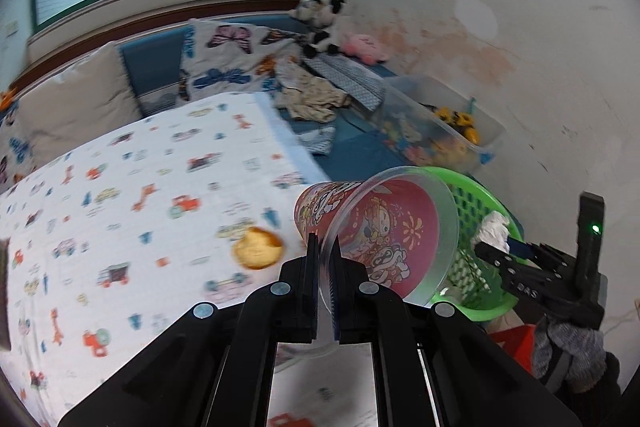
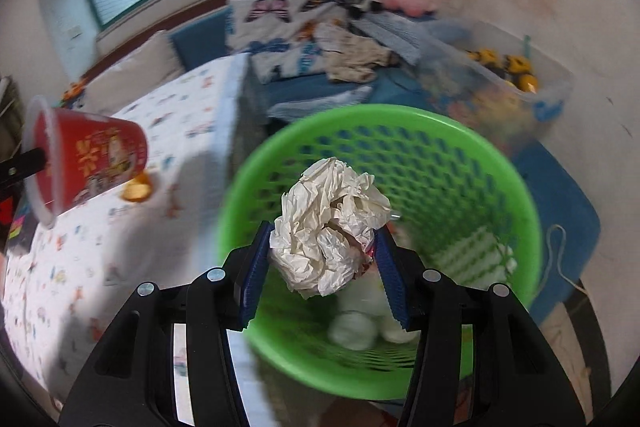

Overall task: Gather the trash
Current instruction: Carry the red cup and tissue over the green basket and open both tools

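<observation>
Right wrist footage was filled mostly by a bed covered in a patterned sheet, beside which a green perforated basket was seen, with white wads lying at its bottom. Over the basket's opening, a crumpled white paper ball was clamped between the blue pads of the right gripper. A red printed plastic cup was held tilted on its side by its clear rim, pinched between the nearly closed jaws of the left gripper, near the basket's edge. A round orange snack piece was left lying on the sheet.
</observation>
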Demonstrator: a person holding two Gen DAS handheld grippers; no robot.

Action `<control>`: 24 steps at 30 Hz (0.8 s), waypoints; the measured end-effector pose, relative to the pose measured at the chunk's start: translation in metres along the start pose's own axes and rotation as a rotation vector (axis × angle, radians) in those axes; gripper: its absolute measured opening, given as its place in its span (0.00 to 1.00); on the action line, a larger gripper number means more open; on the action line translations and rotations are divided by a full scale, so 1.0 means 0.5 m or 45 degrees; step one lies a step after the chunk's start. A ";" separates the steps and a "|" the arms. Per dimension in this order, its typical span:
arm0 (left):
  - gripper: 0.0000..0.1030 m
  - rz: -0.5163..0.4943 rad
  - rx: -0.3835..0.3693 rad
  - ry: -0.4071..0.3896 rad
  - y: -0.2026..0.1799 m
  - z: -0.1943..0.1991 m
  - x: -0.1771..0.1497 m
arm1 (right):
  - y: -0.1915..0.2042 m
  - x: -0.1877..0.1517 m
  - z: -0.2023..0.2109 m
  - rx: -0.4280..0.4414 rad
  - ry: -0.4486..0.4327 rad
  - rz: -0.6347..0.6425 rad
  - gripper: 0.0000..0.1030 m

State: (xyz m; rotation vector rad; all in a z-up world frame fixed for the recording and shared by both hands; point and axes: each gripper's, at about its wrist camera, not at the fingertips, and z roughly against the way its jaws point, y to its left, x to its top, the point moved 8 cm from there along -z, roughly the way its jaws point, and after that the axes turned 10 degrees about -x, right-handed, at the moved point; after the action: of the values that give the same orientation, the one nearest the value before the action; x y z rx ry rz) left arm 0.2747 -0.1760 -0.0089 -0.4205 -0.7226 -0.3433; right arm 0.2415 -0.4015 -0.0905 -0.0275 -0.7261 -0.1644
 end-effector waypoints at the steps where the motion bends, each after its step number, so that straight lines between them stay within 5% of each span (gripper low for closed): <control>1: 0.05 -0.011 -0.010 0.007 -0.013 -0.008 0.002 | -0.012 -0.003 -0.004 -0.011 0.004 -0.010 0.53; 18: 0.05 -0.151 -0.166 0.182 -0.192 -0.171 -0.001 | -0.136 -0.029 -0.003 -0.083 0.000 -0.145 0.66; 24: 0.05 -0.178 -0.144 0.249 -0.210 -0.225 -0.024 | -0.144 -0.036 0.016 -0.077 -0.016 -0.164 0.68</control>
State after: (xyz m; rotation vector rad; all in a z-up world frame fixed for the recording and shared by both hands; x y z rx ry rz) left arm 0.2831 -0.3189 -0.0668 -0.4378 -0.5443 -0.5514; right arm 0.2114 -0.4692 -0.0986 -0.0398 -0.7357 -0.3094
